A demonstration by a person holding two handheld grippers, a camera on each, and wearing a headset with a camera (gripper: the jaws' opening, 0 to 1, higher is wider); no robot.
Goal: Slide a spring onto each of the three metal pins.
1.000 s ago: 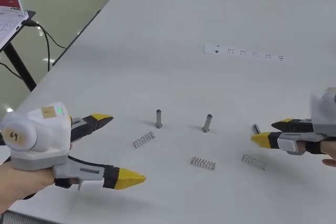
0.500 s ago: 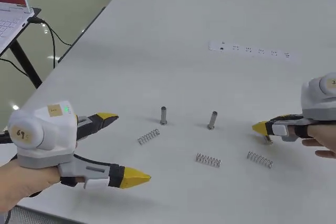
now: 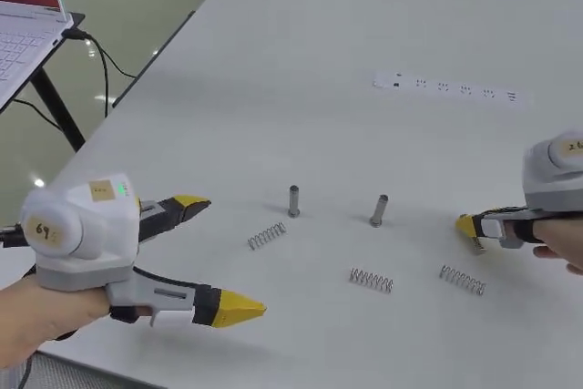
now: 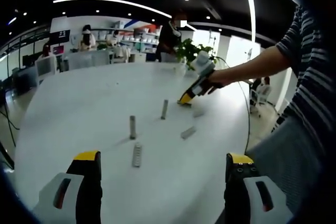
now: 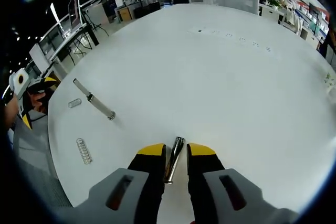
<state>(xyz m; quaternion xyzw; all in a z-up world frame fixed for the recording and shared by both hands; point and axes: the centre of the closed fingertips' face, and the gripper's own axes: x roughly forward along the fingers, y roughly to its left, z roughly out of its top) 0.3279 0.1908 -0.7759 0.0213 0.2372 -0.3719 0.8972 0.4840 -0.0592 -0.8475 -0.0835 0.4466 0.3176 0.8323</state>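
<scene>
Three springs lay flat on the white table [image 3: 364, 34], none yet on a pin: a left spring [image 3: 266, 236], a middle spring [image 3: 371, 281] and a right spring [image 3: 462, 280]. The left pin [image 3: 293, 200] and the middle pin [image 3: 379, 210] stood upright and apart, just beyond the first two springs. The right gripper [image 3: 469, 227] had its jaws drawn nearly together, clamped on the third pin [image 5: 173, 167]. In the right gripper view that pin sat tilted between the yellow tips. In the head view its lower end poked out beneath them, just beyond the right spring. The left gripper [image 3: 232, 255] hovered by the table's near edge with its jaws spread wide, well short of the left spring. A power strip [image 3: 444, 90] lay farther back on the table, and a laptop [image 3: 23, 6] sat off its left side.
</scene>
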